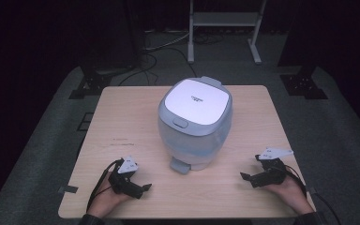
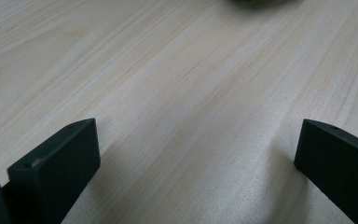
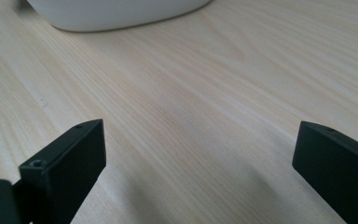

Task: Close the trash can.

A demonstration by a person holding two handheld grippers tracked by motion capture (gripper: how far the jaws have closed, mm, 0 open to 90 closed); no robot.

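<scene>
Left gripper [image 1: 143, 188]: I hold it low at the near left of the tabletop [image 1: 122, 122], jaws spread wide with nothing between them; my left gripper view looks along bare wood.
Rice cooker [image 1: 195, 123]: it stands upright in the middle of the tabletop, between my two grippers and a little farther off, well apart from both. White body, grey trim.
Lid [image 1: 196, 101]: shut flat on the cooker, its latch button [image 1: 180, 123] facing the near left, so I judge it still waits to be pressed.
Contents: hidden; with the lid down I cannot tell whether anything is inside.
Grey tab [image 1: 180, 165]: a small piece juts from the cooker's base on the near side.
Right gripper [image 1: 244, 177]: low at the near right, jaws also spread and empty; my right gripper view catches the cooker's white lower edge at the far left.
Progress: nothing touched or opened yet, as I judge it; the approach, the opening and all that follows remain.
</scene>
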